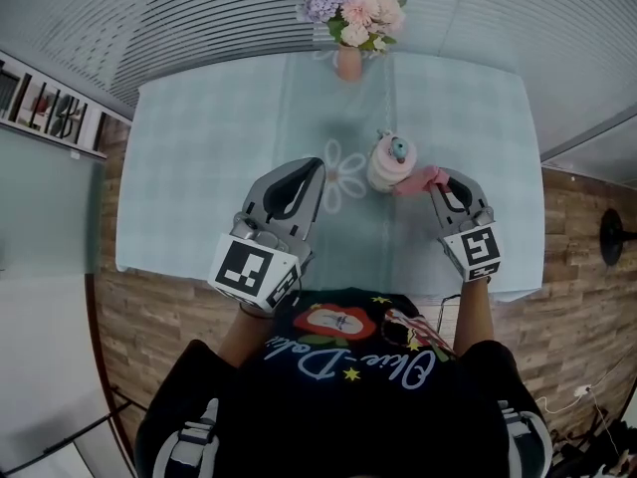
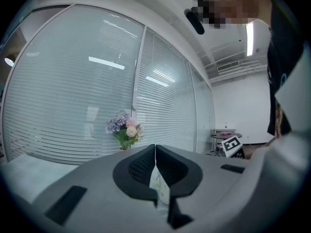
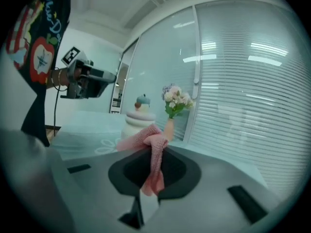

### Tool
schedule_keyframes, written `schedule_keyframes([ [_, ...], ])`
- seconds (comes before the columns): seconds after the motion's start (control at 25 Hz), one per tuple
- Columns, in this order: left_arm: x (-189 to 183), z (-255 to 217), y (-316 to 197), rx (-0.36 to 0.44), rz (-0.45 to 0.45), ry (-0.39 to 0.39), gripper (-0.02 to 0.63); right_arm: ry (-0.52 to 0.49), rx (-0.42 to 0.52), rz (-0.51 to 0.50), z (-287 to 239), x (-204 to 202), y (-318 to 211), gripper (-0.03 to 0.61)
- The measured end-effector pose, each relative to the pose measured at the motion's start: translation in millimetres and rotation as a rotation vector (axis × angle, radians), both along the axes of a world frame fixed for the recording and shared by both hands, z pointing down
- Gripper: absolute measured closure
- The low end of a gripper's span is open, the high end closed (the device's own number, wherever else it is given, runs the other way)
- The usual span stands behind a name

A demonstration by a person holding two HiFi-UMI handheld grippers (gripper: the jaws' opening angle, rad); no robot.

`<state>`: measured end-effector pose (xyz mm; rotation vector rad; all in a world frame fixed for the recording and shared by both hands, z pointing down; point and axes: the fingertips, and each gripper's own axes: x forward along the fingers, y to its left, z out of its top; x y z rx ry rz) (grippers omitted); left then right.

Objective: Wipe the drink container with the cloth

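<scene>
The drink container (image 1: pixel 390 163) is a white ribbed bottle with a teal cap, standing upright near the table's middle; it also shows in the right gripper view (image 3: pixel 137 117). My right gripper (image 1: pixel 445 181) is shut on the pink knitted cloth (image 1: pixel 420 180), whose free end reaches the container's right side. In the right gripper view the cloth (image 3: pixel 151 152) hangs pinched between the jaws. My left gripper (image 1: pixel 315 166) is raised left of the container, apart from it, jaws shut with nothing held (image 2: pixel 155 148).
A vase of pink and purple flowers (image 1: pixel 350 18) stands at the table's far edge. The pale blue tablecloth (image 1: pixel 209 157) covers the table; wooden floor lies on both sides. Window blinds run behind the table.
</scene>
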<state>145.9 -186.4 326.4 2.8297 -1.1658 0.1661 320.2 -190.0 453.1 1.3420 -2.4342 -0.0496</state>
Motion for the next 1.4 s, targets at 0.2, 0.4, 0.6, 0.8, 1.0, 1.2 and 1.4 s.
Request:
schedule_keyframes([
  [0.2, -6.1, -0.5, 0.2, 0.001, -0.025, -0.002, 0.609, -0.086, 0.122, -0.088, -35.9, -5.9, -9.7, 0.552],
  [0.4, -13.9, 0.0, 1.4, 0.002, -0.054, 0.000, 0.609, -0.058, 0.140, -0.151, -39.9, -17.8, -23.0, 0.552],
  [0.6, -22.9, 0.4, 3.5, -0.001, -0.090, 0.005, 0.609, 0.019, 0.117, -0.180, -34.2, -20.2, -39.2, 0.552],
  [0.8, -29.0, 2.5, 5.7, -0.007, -0.117, -0.001, 0.609, 0.025, 0.095, -0.216, -28.5, -24.0, -53.0, 0.552],
  [1.0, -34.4, 3.6, 6.9, -0.012, -0.146, -0.001, 0.609, 0.067, 0.077, -0.255, -19.1, -29.8, -62.9, 0.552],
  [1.2, -40.1, 3.8, 5.7, -0.017, -0.173, 0.008, 0.609, 0.049, 0.076, -0.269, -14.2, -33.9, -69.6, 0.552],
  [1.4, -43.2, 5.2, 4.1, -0.034, -0.187, 0.033, 0.609, 0.046, 0.057, -0.268, -5.3, -34.8, -74.6, 0.552],
])
